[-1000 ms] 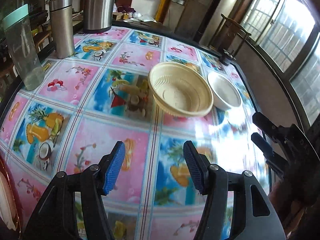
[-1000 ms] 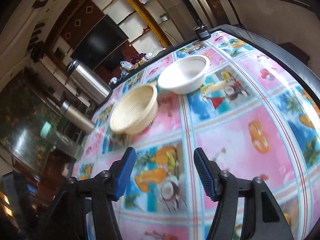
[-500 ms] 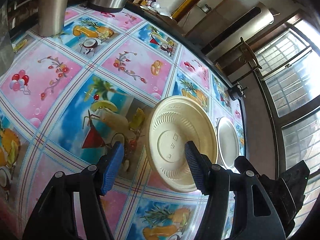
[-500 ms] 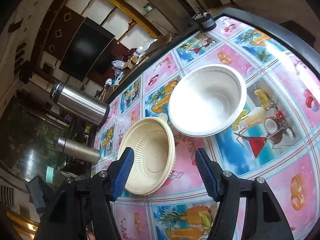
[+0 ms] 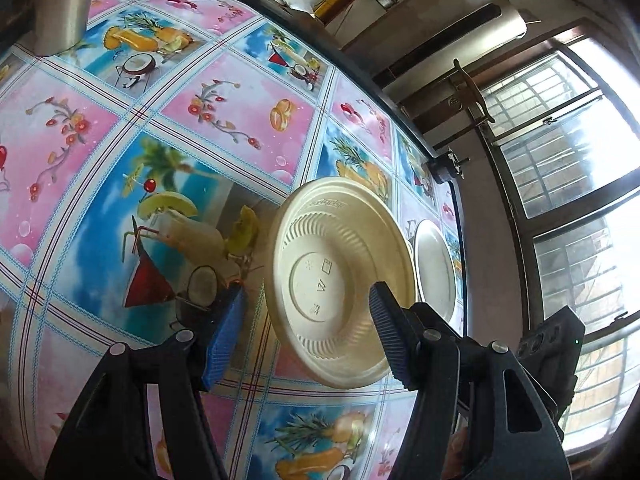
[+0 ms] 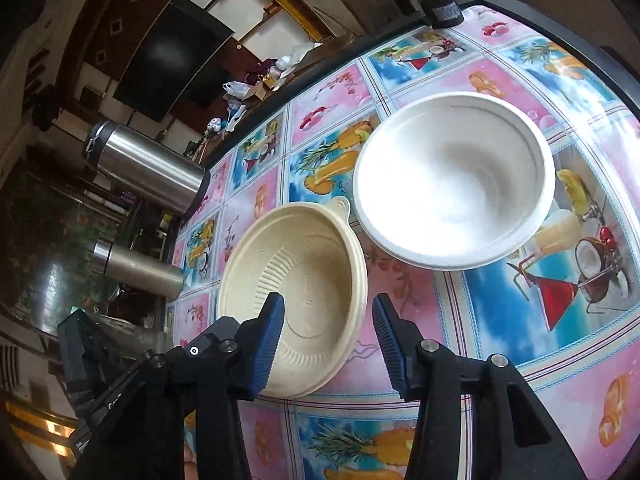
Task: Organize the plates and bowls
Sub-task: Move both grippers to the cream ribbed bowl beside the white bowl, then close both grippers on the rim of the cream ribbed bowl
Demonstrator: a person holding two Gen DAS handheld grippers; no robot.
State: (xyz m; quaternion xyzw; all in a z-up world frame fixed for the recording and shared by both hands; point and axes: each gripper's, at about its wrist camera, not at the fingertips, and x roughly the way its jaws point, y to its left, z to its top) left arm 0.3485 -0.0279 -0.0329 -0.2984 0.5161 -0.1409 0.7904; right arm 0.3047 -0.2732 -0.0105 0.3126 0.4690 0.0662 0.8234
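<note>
**Over the bowls, both tongs spread for a rim grip**

On the flowered surface (image 6: 520,360) two bowls sit upright and nearly touching: a ribbed cream bowl (image 6: 296,292) and a smooth white bowl (image 6: 452,180) just beyond it. Both tongs hang above the cream one, likely because it is the first piece to be nested or moved.

The left tongs (image 5: 308,336) stand apart, one pad outside the bowl's wall and the other over its inside, which suits pinching the rim. The right tongs (image 6: 328,340) are also apart and grip nothing; their pads straddle the opposite wall of the same bowl.

Two steel flasks (image 6: 148,168) stand well away at the far edge, clear of the work. Neither bowl is lifted yet.
</note>
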